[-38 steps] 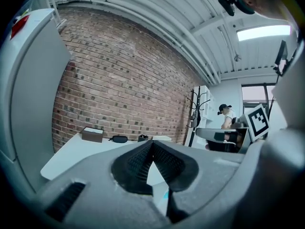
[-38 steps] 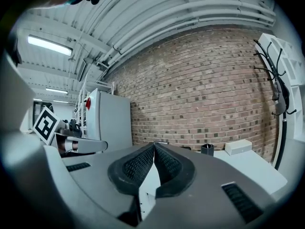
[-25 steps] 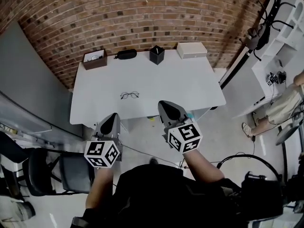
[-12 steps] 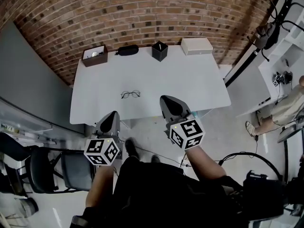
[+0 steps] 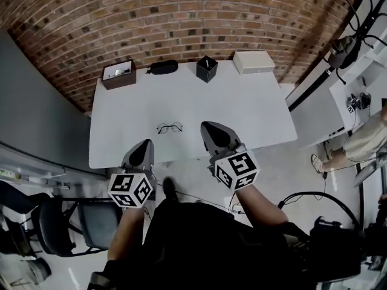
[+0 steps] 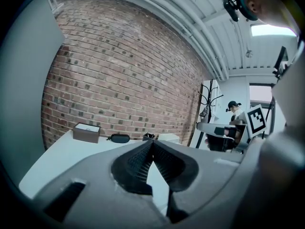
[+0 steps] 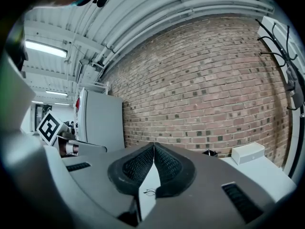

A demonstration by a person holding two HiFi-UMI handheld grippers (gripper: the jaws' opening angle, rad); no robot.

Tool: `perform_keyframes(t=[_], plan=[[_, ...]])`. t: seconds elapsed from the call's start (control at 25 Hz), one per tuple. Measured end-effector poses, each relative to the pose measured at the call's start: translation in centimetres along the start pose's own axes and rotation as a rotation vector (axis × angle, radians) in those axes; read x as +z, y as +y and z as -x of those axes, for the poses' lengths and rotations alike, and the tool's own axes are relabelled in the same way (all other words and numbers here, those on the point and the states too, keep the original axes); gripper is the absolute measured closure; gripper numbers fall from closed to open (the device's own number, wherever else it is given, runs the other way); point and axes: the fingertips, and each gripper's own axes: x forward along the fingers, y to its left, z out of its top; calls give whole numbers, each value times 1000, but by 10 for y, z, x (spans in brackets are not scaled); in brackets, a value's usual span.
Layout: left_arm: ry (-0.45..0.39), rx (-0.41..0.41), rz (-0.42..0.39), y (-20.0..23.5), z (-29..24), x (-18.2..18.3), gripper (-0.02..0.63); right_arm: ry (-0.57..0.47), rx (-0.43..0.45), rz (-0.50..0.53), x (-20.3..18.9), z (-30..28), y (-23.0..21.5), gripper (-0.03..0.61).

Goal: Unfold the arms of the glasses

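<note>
A pair of thin wire-rimmed glasses (image 5: 170, 127) lies folded on the white table (image 5: 242, 107), near the table's front half and a little left of centre. They show as a small dark shape (image 7: 150, 192) low between the jaws in the right gripper view. My left gripper (image 5: 144, 145) is shut and empty, held over the table's front edge, below and left of the glasses. My right gripper (image 5: 207, 127) is shut and empty too, just right of the glasses and apart from them. In both gripper views the ribbed pads meet at the tips.
Along the table's back edge by the brick wall stand a brown box (image 5: 118, 74), a black glasses case (image 5: 163, 67), a black pen holder (image 5: 207, 69) and a white box (image 5: 254, 61). A black chair (image 5: 72, 222) stands at the left. A person (image 5: 363, 139) sits at the far right.
Both grippers have moved forward toward the table; the right one now reaches over its front edge beside the glasses. The jaws stayed shut.
</note>
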Motion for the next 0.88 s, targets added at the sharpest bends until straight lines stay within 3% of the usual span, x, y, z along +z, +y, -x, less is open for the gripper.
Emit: perform_keyframes(t=[0.32, 0.88], plan=[[44, -9, 3, 41, -30, 5, 604, 27, 11, 14, -6, -51, -1, 571], [109, -31, -10, 89, -74, -18, 603, 143, -26, 23, -52, -108, -20, 569]])
